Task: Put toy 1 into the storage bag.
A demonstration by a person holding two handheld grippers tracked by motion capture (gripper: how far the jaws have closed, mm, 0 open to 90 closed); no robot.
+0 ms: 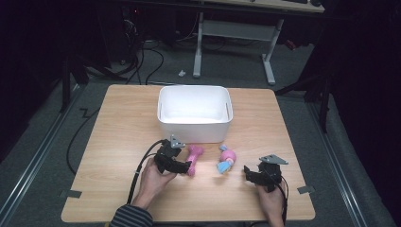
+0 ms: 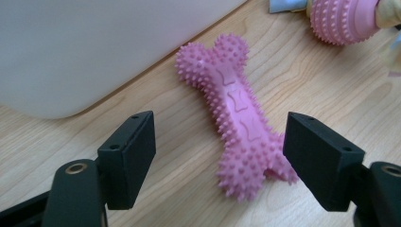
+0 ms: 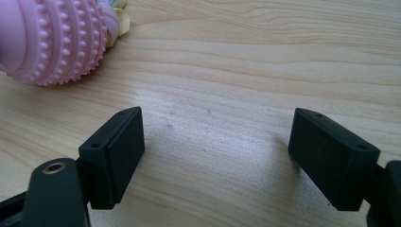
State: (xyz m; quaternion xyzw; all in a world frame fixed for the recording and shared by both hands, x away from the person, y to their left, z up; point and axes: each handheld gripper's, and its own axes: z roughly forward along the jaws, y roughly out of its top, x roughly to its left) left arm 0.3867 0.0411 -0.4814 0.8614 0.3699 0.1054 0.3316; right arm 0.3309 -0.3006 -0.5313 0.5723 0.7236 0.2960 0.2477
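A pink spiky bone toy [image 1: 194, 159] [image 2: 239, 118] lies on the wooden table just in front of the white bin [image 1: 194, 128]. My left gripper [image 1: 187, 166] [image 2: 222, 142] stands open at the bone's near end, which lies between the jaws without being pressed; one lobe sits close to the right-hand jaw. A second toy, a pink ribbed ball with blue and yellow parts [image 1: 227, 160] [image 3: 52, 38] [image 2: 340, 19], lies to the right of the bone. My right gripper [image 1: 248, 173] [image 3: 215, 137] rests open over bare wood to the right of that toy, with nothing between its jaws.
The white bin's wall [image 2: 71, 47] rises close behind the bone. The wooden table [image 1: 118, 132] has free room at its left and right sides. Beyond it are a grey floor, cables and a white desk frame [image 1: 234, 33].
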